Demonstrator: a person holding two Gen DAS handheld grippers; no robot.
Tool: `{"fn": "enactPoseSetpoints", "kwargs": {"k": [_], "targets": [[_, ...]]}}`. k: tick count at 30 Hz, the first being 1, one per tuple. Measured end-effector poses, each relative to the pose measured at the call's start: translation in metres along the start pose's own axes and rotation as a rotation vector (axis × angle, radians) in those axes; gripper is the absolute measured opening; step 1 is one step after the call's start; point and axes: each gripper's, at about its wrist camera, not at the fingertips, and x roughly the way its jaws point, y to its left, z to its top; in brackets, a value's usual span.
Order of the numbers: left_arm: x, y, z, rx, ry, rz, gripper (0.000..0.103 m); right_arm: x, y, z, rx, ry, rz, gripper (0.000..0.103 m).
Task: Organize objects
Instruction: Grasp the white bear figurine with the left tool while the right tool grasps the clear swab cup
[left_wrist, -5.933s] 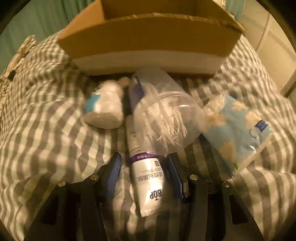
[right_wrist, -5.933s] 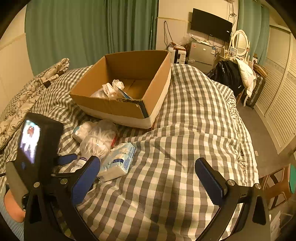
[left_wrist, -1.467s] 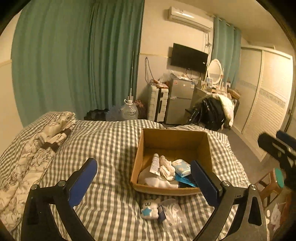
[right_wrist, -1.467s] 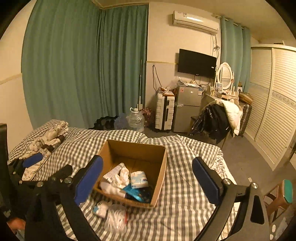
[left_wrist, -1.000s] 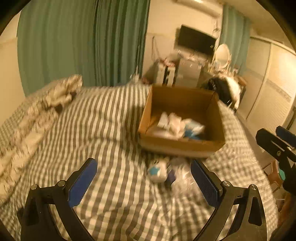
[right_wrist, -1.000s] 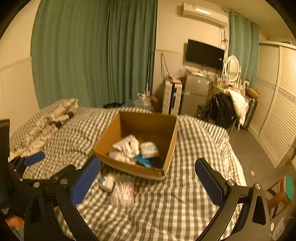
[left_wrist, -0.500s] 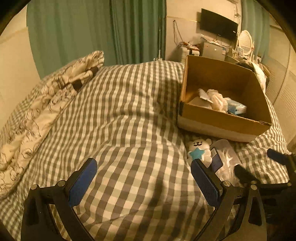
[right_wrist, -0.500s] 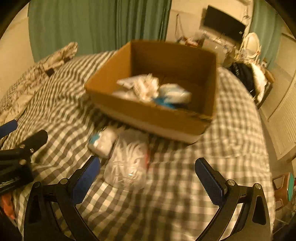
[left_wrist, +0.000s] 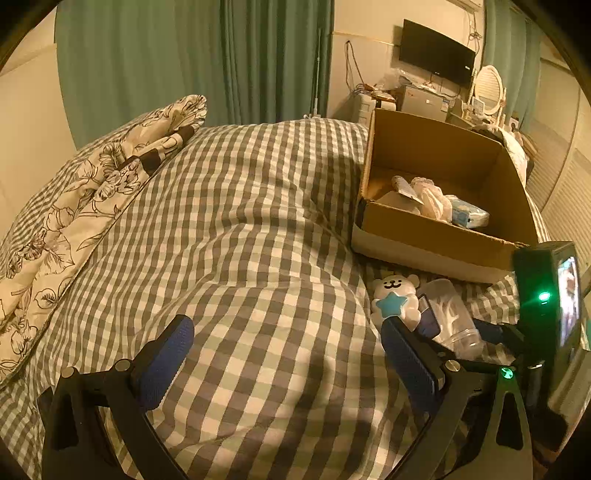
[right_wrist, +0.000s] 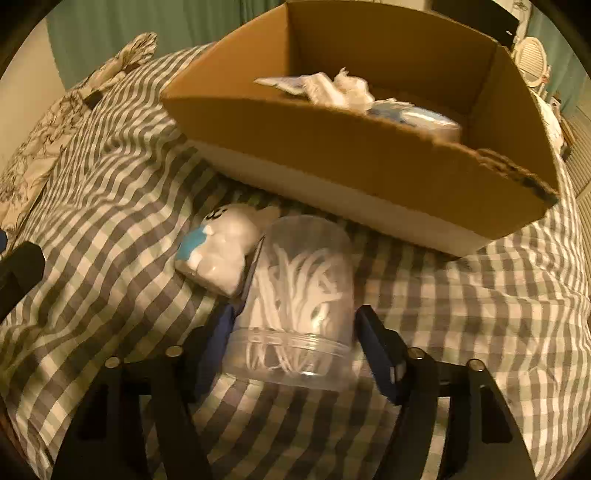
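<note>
Item 1: right gripper (right_wrist: 295, 343). Jaws partly spread, one blue pad each side of clear plastic jar (right_wrist: 295, 306); contact w/ jar walls can't be confirmed, view blurred.

Item 2: clear plastic jar. Lies on its side btwn right gripper's fingers, filled w/ white cotton swabs. On checked bedspread (right_wrist: 461, 314).

Item 3: white bear toy (right_wrist: 221, 247) w/ blue star. Just ahead-left of right gripper, touching jar's left side. In left wrist view it sits just beyond the right-hand finger (left_wrist: 408, 360) of left gripper.

Item 4: cardboard box (right_wrist: 369, 147). Straight ahead of right gripper, just past jar & toy. Open top; holds white wrapped items & a blue-white packet (right_wrist: 413, 116).

Item 5: left gripper (left_wrist: 288, 354). Jaws wide apart, nothing btwn them, over bare bedspread. Box is ahead-right of it.

Item 6: floral quilt (left_wrist: 74, 206). Far left of left gripper, bunched along bed edge.
</note>
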Motion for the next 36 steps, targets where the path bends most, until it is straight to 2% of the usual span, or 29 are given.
{"fn": "enactPoseSetpoints", "kwargs": {"k": [5,9,10,12,15,19,22,24,36], "targets": [[0.000,-0.009,-0.004,0.032,0.006,-0.016,0.103,-0.006,0.003,-0.006,-0.026,-0.004,-0.004,0.065],[0.000,-0.025,-0.006,0.077,0.028,-0.036,0.100,-0.039,-0.002,-0.015,-0.041,-0.076,-0.037,0.064],[-0.001,-0.029,-0.005,0.073,0.031,-0.061,0.099,-0.049,-0.004,-0.017,-0.042,-0.097,-0.045,0.064],[0.000,-0.038,-0.003,0.085,0.041,-0.084,0.096,-0.072,-0.013,-0.021,-0.048,-0.138,-0.071,0.064],[0.003,-0.057,0.000,0.132,0.046,-0.095,0.095,-0.099,-0.035,-0.026,-0.014,-0.178,-0.047,0.064],[0.014,-0.078,0.008,0.159,0.069,-0.120,0.089,-0.119,-0.058,-0.029,0.011,-0.221,-0.115,0.064],[0.032,-0.094,0.011,0.175,0.099,-0.117,0.087,-0.121,-0.073,-0.029,0.042,-0.226,-0.092,0.064],[0.046,-0.105,0.009,0.209,0.136,-0.101,0.080,-0.118,-0.077,-0.030,0.046,-0.224,-0.087,0.064],[0.097,-0.120,0.013,0.199,0.196,-0.087,0.074,-0.093,-0.086,-0.034,0.068,-0.178,-0.003,0.064]]}}
